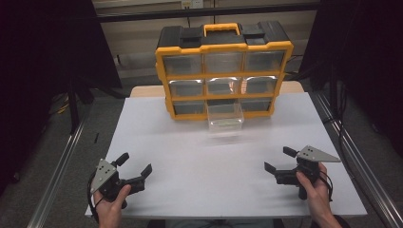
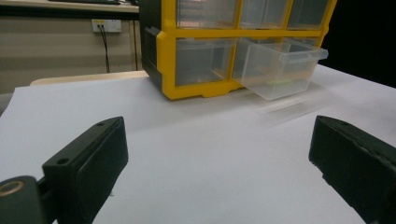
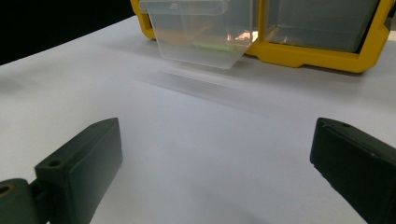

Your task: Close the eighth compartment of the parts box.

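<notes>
Looks like an early stage of work on the clear drawer (image 1: 225, 118): juts partway out of the middle slot in the bottom row of the yellow organizer (image 1: 223, 47), front tipped a little downward, lower edge close above the white table (image 1: 190, 156). Holds a small green piece (image 3: 212, 45), too blurred in both gripper views to name. Nothing gripped at this moment. Left claw (image 1: 136, 164): jaws wide apart, empty, low over the near left part of the table, aimed towards the organizer, well apart from the drawer. Right claw (image 1: 279, 159): jaws likewise spread, empty, low over the near right part, turned inward towards the middle, also well apart from the drawer. Judged as an approach not yet begun, with either a push to shut the drawer or a reach for the green piece to come; cannot tell which from here. Calls next for a long forward reach with one claw to the drawer front, jaws kept spread until level with the lip. Calls also for care with the tilt, since a hard nudge on so light a drawer could tip it fully out of its slot or shift the organizer back.
</notes>
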`<control>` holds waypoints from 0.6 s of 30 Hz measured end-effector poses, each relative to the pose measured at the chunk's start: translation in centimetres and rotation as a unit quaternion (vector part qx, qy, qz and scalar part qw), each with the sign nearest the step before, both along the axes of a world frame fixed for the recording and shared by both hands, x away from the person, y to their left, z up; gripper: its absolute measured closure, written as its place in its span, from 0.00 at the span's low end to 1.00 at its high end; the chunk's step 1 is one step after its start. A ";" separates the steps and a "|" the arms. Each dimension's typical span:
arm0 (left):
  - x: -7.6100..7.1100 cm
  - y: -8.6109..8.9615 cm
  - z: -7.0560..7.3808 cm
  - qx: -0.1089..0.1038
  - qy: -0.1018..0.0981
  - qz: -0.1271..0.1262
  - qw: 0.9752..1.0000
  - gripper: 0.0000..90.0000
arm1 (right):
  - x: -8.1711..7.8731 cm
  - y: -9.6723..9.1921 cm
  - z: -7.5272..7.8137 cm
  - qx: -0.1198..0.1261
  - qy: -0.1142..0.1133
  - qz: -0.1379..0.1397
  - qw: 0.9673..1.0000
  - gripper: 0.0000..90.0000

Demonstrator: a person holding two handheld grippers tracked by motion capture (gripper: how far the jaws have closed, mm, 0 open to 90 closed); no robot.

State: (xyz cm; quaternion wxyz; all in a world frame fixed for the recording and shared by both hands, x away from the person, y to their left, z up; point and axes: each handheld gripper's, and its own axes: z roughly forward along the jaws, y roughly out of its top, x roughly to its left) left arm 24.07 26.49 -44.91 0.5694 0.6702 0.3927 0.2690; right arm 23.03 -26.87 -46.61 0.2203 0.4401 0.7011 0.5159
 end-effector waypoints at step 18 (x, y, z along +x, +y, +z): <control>0.0 0.0 0.0 0.005 0.001 -0.001 1.000 0.05 | 0.9 2.2 0.5 0.010 -0.011 0.064 0.998 0.03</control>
